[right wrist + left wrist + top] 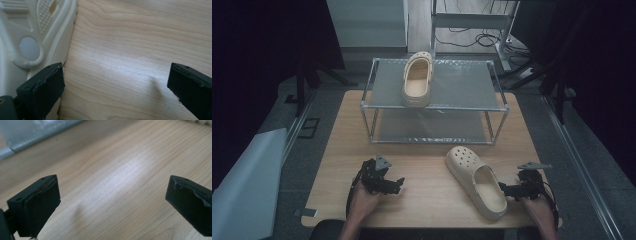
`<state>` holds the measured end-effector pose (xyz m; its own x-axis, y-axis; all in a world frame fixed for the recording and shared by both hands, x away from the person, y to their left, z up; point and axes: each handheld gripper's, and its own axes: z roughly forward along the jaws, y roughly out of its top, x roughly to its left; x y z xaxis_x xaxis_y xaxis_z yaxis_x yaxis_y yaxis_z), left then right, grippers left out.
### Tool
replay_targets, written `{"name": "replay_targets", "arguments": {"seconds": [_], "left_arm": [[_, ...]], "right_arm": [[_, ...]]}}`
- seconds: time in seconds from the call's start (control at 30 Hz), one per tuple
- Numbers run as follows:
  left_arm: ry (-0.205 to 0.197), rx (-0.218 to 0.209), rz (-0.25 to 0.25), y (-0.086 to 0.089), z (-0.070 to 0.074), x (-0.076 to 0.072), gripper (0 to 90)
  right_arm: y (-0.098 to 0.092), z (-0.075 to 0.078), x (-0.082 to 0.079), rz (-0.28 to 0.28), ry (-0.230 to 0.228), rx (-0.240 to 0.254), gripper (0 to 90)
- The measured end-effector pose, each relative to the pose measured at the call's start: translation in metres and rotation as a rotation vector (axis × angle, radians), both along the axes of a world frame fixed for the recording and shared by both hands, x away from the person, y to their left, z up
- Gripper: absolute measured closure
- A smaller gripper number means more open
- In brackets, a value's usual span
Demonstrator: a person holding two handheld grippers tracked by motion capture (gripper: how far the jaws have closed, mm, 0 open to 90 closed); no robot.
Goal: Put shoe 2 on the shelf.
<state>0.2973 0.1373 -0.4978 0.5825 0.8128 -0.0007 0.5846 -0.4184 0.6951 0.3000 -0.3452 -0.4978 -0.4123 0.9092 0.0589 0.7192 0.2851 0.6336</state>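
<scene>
1. High view: the near clog (477, 181) lies on the counter (432, 160) at the near right, toe towards the rack (434, 102). The right gripper (510, 189) sits just beside its heel, the left gripper (396, 184) well to the left. A second clog (417, 80) sits on the rack's top shelf. Both forearms are cut off at the bottom edge.
2. Left gripper view: its jaws stand wide apart over bare wood; the rack's foot is blurred at far left.
3. Right gripper view: its jaws are spread, empty; the near clog (30, 37) is cut off at the left, beside one jaw; contact unclear.
</scene>
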Motion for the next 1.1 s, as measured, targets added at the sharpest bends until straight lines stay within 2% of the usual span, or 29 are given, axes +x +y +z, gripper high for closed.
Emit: {"name": "replay_targets", "arguments": {"seconds": [0.13,0.27,0.43,0.6,0.8,0.87,0.97,1.0,1.1], "left_arm": [[0.014,0.039,-0.002,-0.004,-0.006,0.0,0.0],[0.024,0.049,-0.003,-0.006,-0.009,0.0,0.0],[0.035,0.079,-0.011,-0.009,-0.013,0.0,0.0],[0.033,0.073,-0.011,-0.009,-0.012,0.0,0.0],[0.037,0.064,-0.012,-0.008,-0.012,0.0,0.0],[0.037,0.058,-0.01,-0.007,-0.012,0.0,0.0],[0.038,0.053,-0.011,-0.007,-0.011,0.001,0.0],[0.038,0.051,-0.011,-0.007,-0.011,0.001,0.0],[0.039,0.045,-0.01,-0.006,-0.011,0.001,0.0]], "right_arm": [[0.008,0.0,-0.001,0.025,0.004,-0.01,0.8],[0.014,0.0,-0.002,0.049,0.012,-0.011,0.3],[0.01,0.003,-0.003,0.043,0.012,-0.002,0.0],[0.002,0.008,-0.007,0.024,0.007,0.013,0.0],[-0.007,0.021,-0.021,0.014,-0.012,0.063,0.0],[-0.006,0.026,-0.025,0.018,-0.017,0.093,0.0],[-0.002,0.03,-0.027,0.031,-0.021,0.112,0.0],[0.006,0.034,-0.026,0.06,-0.013,0.132,0.0],[0.011,0.036,-0.025,0.076,-0.015,0.136,0.5]]}}
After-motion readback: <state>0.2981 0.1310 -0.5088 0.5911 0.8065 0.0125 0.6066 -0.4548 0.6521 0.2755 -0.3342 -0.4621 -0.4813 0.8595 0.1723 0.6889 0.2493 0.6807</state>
